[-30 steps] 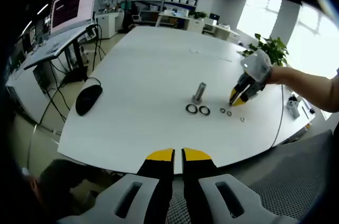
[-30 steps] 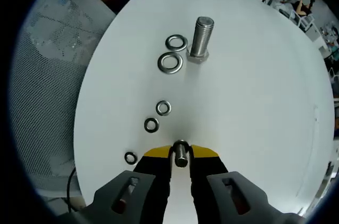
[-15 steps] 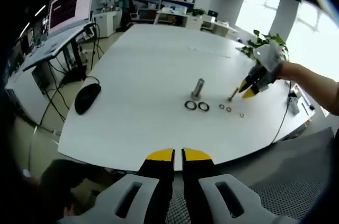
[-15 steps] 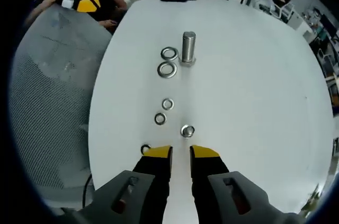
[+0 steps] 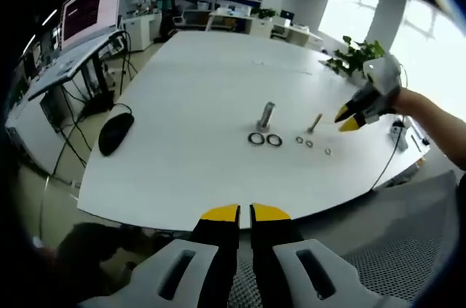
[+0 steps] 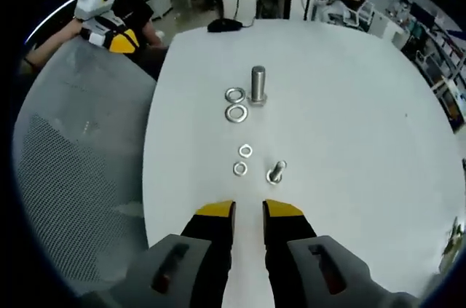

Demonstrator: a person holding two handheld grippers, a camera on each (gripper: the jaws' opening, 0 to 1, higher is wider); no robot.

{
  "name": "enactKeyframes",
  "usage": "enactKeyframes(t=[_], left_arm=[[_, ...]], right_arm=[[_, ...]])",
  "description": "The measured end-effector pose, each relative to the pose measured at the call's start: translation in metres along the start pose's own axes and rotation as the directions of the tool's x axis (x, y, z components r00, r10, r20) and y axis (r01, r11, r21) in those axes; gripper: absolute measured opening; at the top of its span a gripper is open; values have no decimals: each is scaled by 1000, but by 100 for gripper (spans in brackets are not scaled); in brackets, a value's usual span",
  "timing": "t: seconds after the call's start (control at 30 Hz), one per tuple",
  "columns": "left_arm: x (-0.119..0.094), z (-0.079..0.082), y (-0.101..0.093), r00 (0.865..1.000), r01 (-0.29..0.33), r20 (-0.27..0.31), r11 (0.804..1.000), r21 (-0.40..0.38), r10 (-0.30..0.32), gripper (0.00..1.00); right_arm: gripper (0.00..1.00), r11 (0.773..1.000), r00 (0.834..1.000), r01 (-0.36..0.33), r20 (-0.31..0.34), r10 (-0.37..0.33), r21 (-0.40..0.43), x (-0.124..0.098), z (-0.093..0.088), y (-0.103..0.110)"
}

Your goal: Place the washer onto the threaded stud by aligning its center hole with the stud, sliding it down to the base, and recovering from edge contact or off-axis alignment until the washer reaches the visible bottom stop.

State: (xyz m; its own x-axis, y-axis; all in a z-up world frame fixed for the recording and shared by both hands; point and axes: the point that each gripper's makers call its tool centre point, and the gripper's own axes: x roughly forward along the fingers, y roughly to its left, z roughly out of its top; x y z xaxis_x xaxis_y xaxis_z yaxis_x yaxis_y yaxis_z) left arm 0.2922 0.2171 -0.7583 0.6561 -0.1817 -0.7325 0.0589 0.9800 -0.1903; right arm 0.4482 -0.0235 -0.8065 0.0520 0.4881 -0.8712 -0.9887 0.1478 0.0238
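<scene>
Two large washers (image 6: 236,103) lie side by side on the white worktop (image 6: 349,104), just beside the upright threaded stud (image 6: 258,84). Nearer the right gripper (image 6: 248,210), whose jaws stand slightly apart and empty, two small washers (image 6: 242,159) sit beside a small bolt (image 6: 276,172). The left gripper (image 5: 244,212) hangs off the worktop edge, jaws nearly closed on nothing. A computer mouse (image 5: 113,132) rests well apart.

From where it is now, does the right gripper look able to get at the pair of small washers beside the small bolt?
Probably yes. The right gripper is open, empty and raised; bare white table lies between it and the small washers, and the small bolt stands to one side.
</scene>
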Motion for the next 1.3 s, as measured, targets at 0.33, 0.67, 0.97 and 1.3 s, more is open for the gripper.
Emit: enactKeyframes(t=[0.33,0.67,0.97,1.3], left_arm=[[-2,10,-1,998,8,59,1000,0,-8,3],[-2,17,1,996,18,87,1000,-4,-18,3],[0,18,2,996,19,81,1000,20,-21,3],[-1,20,5,995,8,95,1000,-9,-7,3]], right_arm=[[18,1000,998,8,59,-9,22,-12,2,10],[19,996,993,37,106,-45,79,-22,1,2],[19,996,992,19,124,-29,84,-16,8,6],[19,998,995,-17,102,11,60,-1,6,9]])
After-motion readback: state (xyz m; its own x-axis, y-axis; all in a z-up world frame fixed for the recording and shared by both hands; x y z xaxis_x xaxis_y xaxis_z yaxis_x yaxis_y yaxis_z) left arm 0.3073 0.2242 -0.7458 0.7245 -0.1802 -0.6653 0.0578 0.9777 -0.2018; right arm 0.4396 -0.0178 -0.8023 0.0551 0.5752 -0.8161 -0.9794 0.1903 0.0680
